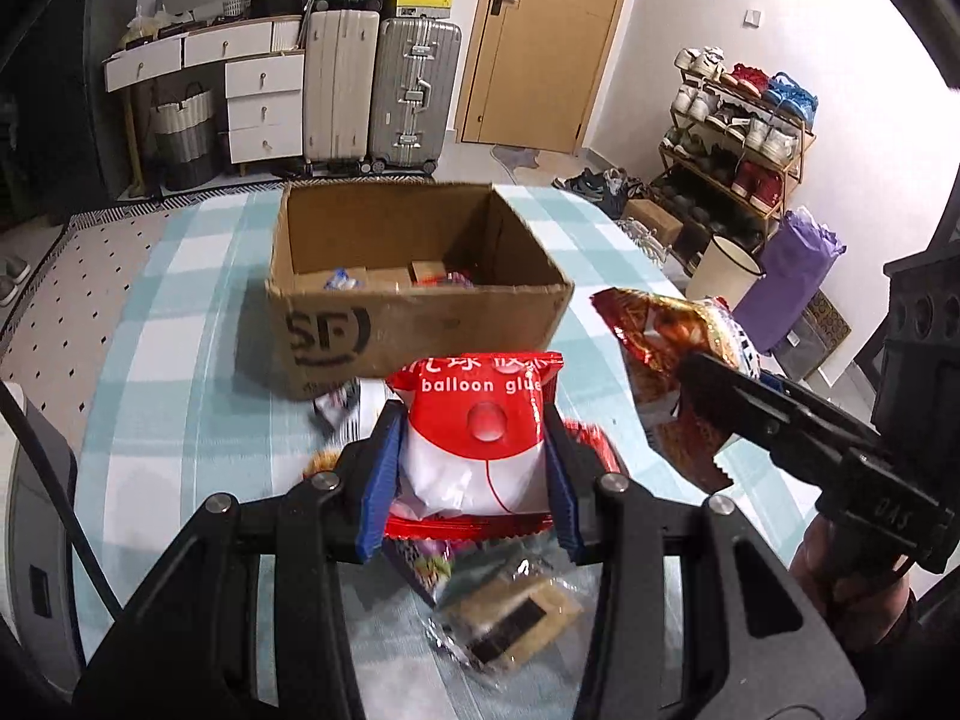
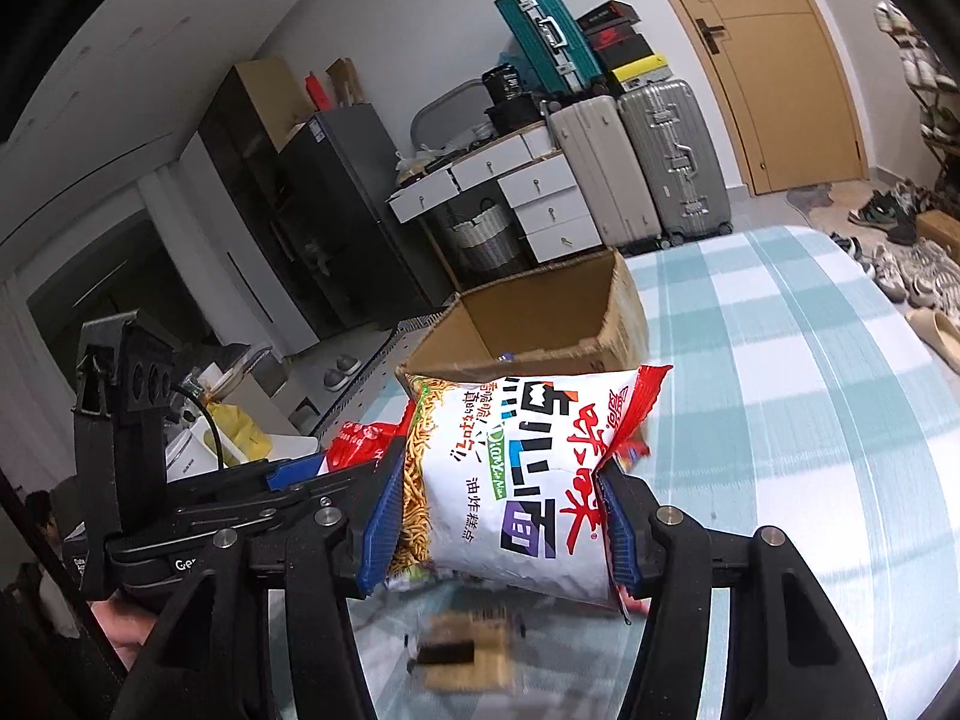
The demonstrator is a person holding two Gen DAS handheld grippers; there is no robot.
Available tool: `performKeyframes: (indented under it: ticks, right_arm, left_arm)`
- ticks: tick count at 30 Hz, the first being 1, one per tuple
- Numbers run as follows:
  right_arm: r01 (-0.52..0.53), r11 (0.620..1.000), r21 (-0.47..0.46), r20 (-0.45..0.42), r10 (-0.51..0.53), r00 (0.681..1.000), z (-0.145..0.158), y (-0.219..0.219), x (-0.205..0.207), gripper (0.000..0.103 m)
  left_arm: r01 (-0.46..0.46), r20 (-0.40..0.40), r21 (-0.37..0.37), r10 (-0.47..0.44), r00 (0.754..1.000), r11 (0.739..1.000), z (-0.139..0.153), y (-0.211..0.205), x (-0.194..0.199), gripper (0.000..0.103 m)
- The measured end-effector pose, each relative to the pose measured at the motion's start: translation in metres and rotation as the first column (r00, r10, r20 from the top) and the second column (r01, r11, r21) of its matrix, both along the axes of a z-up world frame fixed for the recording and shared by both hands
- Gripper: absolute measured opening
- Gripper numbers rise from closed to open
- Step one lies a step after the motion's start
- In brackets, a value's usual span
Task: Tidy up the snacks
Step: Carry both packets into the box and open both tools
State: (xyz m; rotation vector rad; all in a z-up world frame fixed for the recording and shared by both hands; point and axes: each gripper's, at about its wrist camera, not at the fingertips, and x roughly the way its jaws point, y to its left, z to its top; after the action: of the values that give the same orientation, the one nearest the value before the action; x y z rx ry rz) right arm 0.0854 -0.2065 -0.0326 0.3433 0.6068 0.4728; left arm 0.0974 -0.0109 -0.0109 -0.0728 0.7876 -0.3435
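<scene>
My left gripper [image 1: 474, 456] is shut on a red and white "balloon glue" packet [image 1: 480, 438], held above the table just in front of the open cardboard box [image 1: 420, 324]. My right gripper [image 2: 501, 498] is shut on a white and red crispy noodle bag [image 2: 516, 468], also lifted, to the right of the left gripper and near the box [image 2: 540, 324]. In the left wrist view the noodle bag [image 1: 660, 360] shows its red back beside the right gripper [image 1: 708, 396]. The box holds a few small snacks [image 1: 384, 279].
More snack packets lie on the checked tablecloth [image 1: 198, 360] below the grippers, among them a clear-wrapped brown one [image 1: 510, 618], blurred in the right wrist view [image 2: 468, 648]. Suitcases [image 1: 384, 90], drawers and a shoe rack [image 1: 738, 138] stand beyond the table.
</scene>
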Motion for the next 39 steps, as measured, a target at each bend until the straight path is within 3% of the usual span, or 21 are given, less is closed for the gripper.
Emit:
performKeyframes:
  ticks: [20, 28, 39]
  right_arm:
    - [-0.043, 0.999, -0.025, -0.004, 0.043, 0.999, 0.041, 0.024, 0.098, 0.057]
    - [-0.058, 0.998, -0.034, -0.045, 0.057, 0.997, 0.036, 0.036, 0.141, 0.057]
    - [-0.058, 0.996, -0.063, -0.106, 0.051, 0.993, 0.011, 0.044, 0.182, 0.058]
  left_arm:
    - [-0.03, 0.014, -0.009, 0.03, 0.999, 1.0, 0.044, 0.024, 0.117, 0.04]
    - [-0.041, -0.01, -0.016, 0.041, 0.999, 0.999, 0.032, 0.027, 0.168, 0.04]
    - [-0.058, -0.068, -0.023, 0.056, 0.996, 0.998, -0.011, 0.031, 0.224, 0.04]
